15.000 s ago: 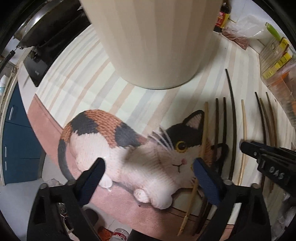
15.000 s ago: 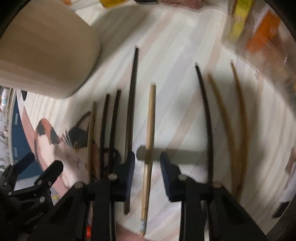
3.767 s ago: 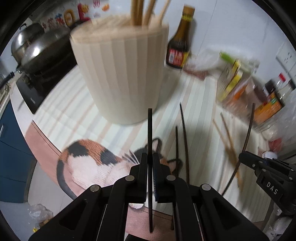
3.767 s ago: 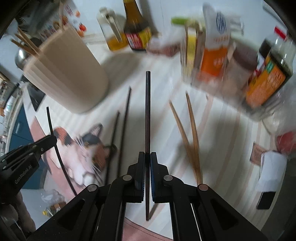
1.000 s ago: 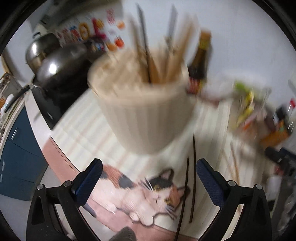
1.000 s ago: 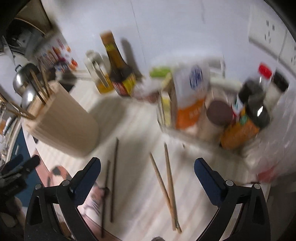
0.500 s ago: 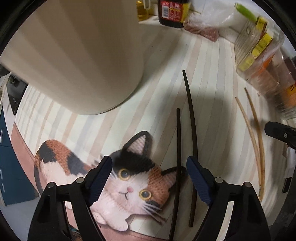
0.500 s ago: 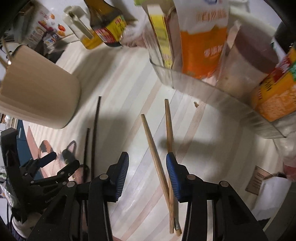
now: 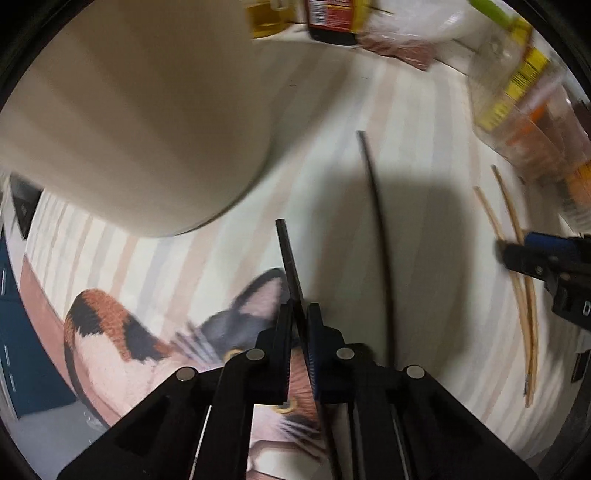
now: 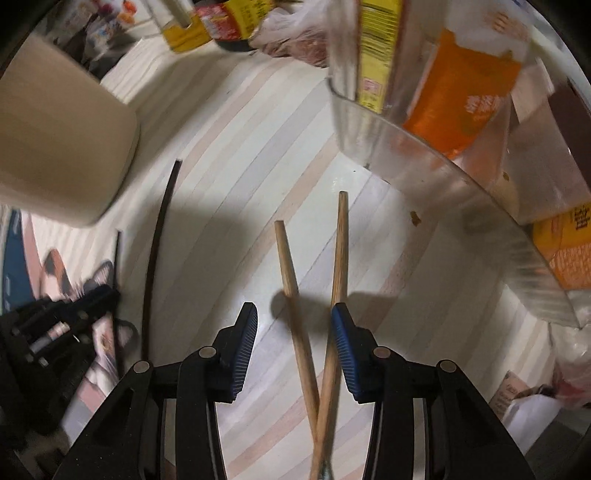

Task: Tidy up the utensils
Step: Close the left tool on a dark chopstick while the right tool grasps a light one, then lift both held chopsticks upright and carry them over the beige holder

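My left gripper [image 9: 297,321] is shut on a dark chopstick [image 9: 286,251] over the cat's ear, low over the mat. A second dark chopstick [image 9: 376,229] lies just to its right. The cream utensil holder [image 9: 129,129] stands close at the upper left. My right gripper [image 10: 293,325] points down over two crossed wooden chopsticks [image 10: 286,258], and its jaws are closing. Both sticks lie between the pads; the right pad [image 10: 341,332] touches one stick, while the left pad [image 10: 247,332] stands apart from the other. The holder [image 10: 62,140] shows at the left in the right wrist view.
A cat-print mat [image 9: 122,332] covers the striped counter. A clear bin [image 10: 443,166] of yellow and orange packets stands close to the right of the wooden sticks. Sauce bottles [image 9: 332,18] and a plastic bag line the back wall. A stove edge is at far left.
Both grippers dropped from above the holder to the counter. The left closed from wide open onto the left dark chopstick. The right narrowed its jaws around the wooden pair.
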`<act>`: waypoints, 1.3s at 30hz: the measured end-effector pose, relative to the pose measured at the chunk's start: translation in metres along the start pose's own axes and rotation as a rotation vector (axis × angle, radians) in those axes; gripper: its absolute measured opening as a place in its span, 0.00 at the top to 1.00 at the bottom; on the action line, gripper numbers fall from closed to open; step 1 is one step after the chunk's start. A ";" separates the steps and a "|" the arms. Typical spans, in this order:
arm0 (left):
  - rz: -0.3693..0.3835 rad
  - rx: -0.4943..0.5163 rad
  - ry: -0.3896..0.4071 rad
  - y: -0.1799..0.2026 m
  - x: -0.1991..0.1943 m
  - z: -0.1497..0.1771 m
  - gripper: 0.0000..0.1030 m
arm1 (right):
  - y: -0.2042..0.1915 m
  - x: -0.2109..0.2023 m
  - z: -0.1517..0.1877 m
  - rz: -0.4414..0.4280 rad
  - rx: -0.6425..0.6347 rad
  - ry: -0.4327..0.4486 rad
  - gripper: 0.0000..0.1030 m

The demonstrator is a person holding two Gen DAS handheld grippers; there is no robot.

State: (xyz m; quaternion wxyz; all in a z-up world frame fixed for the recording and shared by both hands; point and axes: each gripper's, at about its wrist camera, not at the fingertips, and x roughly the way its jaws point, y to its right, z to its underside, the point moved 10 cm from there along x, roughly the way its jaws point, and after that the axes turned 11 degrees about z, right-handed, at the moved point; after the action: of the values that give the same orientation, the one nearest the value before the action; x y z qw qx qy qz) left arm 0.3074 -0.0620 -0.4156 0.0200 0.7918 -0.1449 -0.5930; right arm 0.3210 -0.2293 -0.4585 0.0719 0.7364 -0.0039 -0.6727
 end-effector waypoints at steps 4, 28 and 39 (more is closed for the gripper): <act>-0.001 -0.056 0.003 -0.020 -0.008 0.006 0.95 | -0.014 0.008 0.013 0.029 -0.042 -0.033 0.80; 0.130 -0.092 0.000 -0.018 -0.026 0.042 0.72 | -0.053 -0.032 0.071 -0.029 0.054 -0.205 0.93; 0.115 -0.118 -0.029 -0.002 -0.025 0.050 0.64 | -0.053 -0.033 0.066 0.002 0.040 -0.205 0.92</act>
State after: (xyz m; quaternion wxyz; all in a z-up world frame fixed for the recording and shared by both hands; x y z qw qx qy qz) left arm 0.2545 -0.0471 -0.4072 0.0987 0.7710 -0.1551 -0.6097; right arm 0.2479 -0.1797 -0.4372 0.0571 0.6650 -0.0252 -0.7443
